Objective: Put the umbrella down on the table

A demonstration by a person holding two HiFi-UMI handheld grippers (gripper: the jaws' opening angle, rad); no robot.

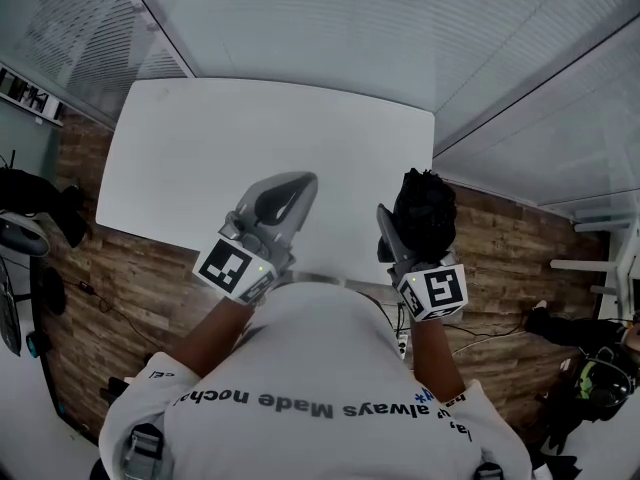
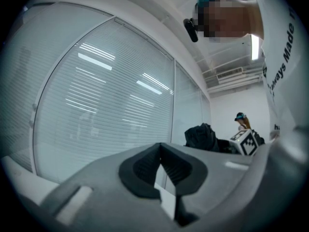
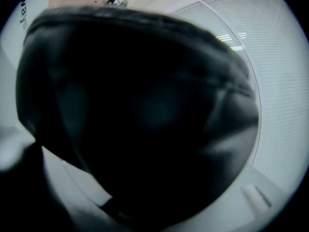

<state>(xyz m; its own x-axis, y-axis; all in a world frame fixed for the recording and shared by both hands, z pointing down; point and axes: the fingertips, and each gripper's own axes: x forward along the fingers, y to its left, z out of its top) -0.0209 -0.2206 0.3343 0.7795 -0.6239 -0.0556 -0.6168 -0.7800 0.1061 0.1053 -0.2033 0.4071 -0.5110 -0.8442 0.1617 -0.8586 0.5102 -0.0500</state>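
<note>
A folded black umbrella (image 1: 425, 213) is held above the near right corner of the white table (image 1: 200, 148). My right gripper (image 1: 410, 243) is shut on it from below and behind. In the right gripper view the dark fabric of the umbrella (image 3: 145, 110) fills almost the whole picture, and a pale finger (image 3: 270, 197) shows at the lower right. My left gripper (image 1: 275, 203) hovers over the table's near edge, its jaws shut with nothing between them. In the left gripper view the tips of the left gripper (image 2: 161, 148) meet, and the umbrella (image 2: 203, 137) shows to the right beyond them.
Glass walls with blinds (image 1: 330, 38) run behind and to the right of the table. The floor (image 1: 500, 238) is wooden. Black bags (image 1: 40, 198) lie at the left. Another person and gear (image 1: 600, 378) are at the far right.
</note>
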